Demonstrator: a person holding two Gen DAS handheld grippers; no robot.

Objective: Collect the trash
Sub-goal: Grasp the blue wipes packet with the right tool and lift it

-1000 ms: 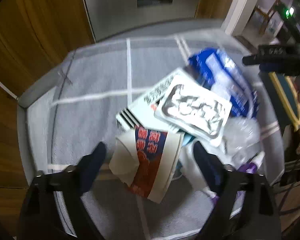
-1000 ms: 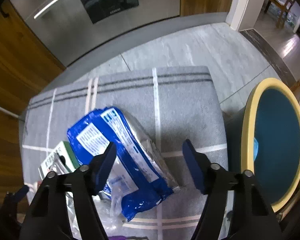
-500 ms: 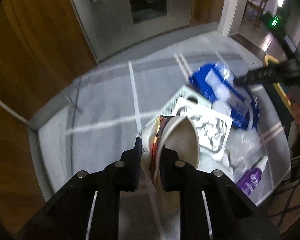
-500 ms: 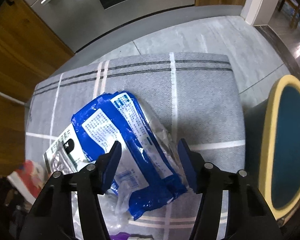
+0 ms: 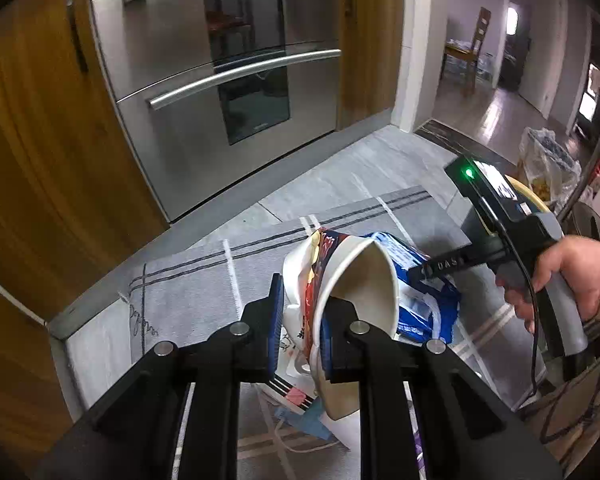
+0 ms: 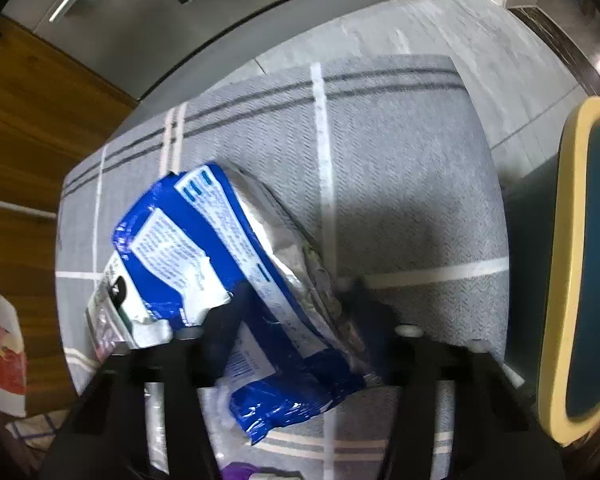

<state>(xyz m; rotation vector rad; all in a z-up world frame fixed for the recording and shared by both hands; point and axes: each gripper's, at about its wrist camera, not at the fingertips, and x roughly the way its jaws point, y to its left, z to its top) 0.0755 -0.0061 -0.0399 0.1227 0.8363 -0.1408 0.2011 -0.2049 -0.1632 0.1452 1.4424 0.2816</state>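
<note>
My matte black two-finger left gripper has blue pads, silver screws and angular arms.

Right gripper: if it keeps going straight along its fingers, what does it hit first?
The blue wrapper. The right gripper points steeply down with the wrapper between its closing jaws, lying on the grey mat. Whether the pads already touch it is unclear through the blur.

A second ago the left gripper stood wide around the crushed paper cup on the rug; now it pinches the cup's wall, lifted. The right gripper drops lower, jaws closing around the blue packet.
</note>
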